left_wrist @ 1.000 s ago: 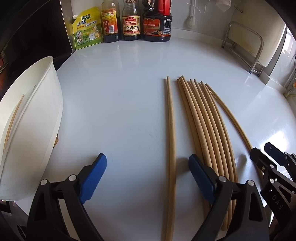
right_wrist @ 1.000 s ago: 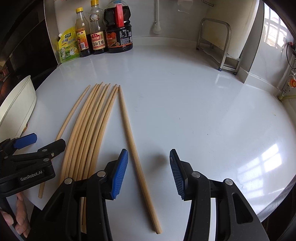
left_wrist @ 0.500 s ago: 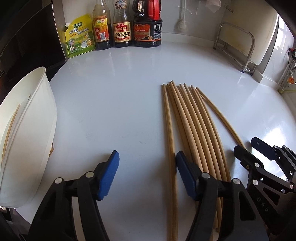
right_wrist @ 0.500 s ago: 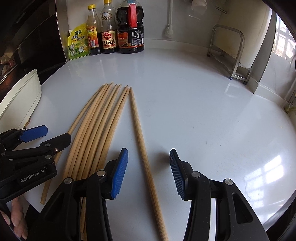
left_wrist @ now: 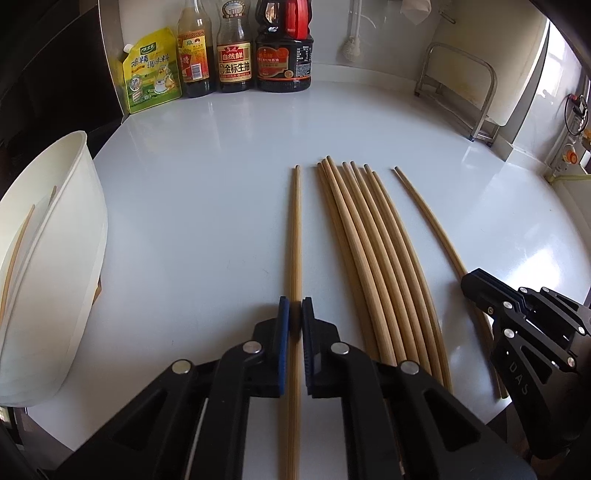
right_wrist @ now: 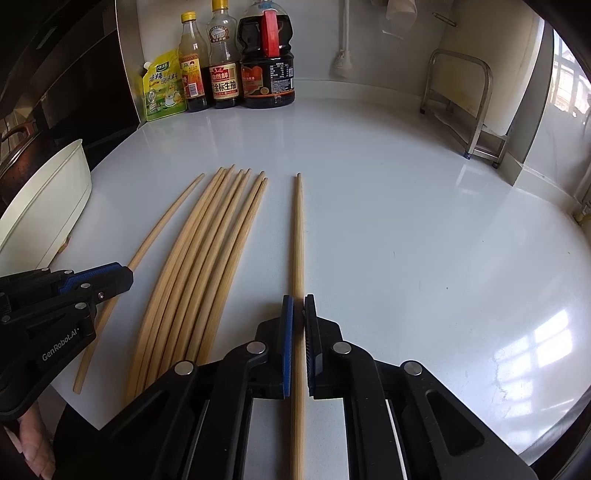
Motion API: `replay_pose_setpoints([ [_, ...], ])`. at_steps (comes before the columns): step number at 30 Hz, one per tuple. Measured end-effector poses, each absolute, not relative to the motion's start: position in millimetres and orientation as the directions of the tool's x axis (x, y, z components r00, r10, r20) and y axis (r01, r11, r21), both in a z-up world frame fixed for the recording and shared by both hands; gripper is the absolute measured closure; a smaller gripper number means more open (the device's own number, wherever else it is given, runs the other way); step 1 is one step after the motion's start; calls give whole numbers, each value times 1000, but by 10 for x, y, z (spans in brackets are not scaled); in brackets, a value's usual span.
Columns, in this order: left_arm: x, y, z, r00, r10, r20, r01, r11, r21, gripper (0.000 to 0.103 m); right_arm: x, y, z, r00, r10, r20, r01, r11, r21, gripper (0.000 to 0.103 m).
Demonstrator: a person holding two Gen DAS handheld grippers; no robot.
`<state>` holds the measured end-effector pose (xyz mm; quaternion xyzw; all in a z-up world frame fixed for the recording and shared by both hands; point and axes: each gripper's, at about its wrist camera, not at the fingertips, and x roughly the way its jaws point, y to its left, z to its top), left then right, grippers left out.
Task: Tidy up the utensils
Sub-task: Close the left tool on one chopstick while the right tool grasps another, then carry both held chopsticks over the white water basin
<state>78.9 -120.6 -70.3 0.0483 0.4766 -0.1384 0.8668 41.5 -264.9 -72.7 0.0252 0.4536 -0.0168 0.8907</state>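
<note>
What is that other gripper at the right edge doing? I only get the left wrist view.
Observer: In the right wrist view, the right gripper is shut on the rightmost chopstick, which lies apart from the bundle.
Operator: Is a person really holding these things?
Observer: Yes. Bare fingers show at that view's lower left, below the left gripper, which is shut on the leftmost chopstick.
Operator: My view cuts off the bottle tops. What is up there?
Observer: The two slim bottles have yellow caps.
</note>
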Motion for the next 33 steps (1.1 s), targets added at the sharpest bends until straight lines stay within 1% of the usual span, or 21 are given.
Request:
replay_pose_setpoints([
  [5,761,-1152,-697,471,-221,-854,288,954,-88,96,416,-2758,-714,583,39,-812,81,991,106,97],
  [12,689,-1049,-595,454,-256,-853,290,948,-130,96,362,-2752,-631,593,69,-802,103,982,161,97],
  [20,557,-865,-291,498,-302,-813,308,938,-160,96,252,-2574,-412,633,78,-770,107,977,187,97],
  [26,488,-596,-58,549,-323,-771,293,938,-185,96,227,-2330,-175,668,100,-738,72,978,198,97],
  [33,460,-147,192,620,-309,-721,251,949,-191,96,334,-1951,95,702,152,-696,6,976,219,97],
])
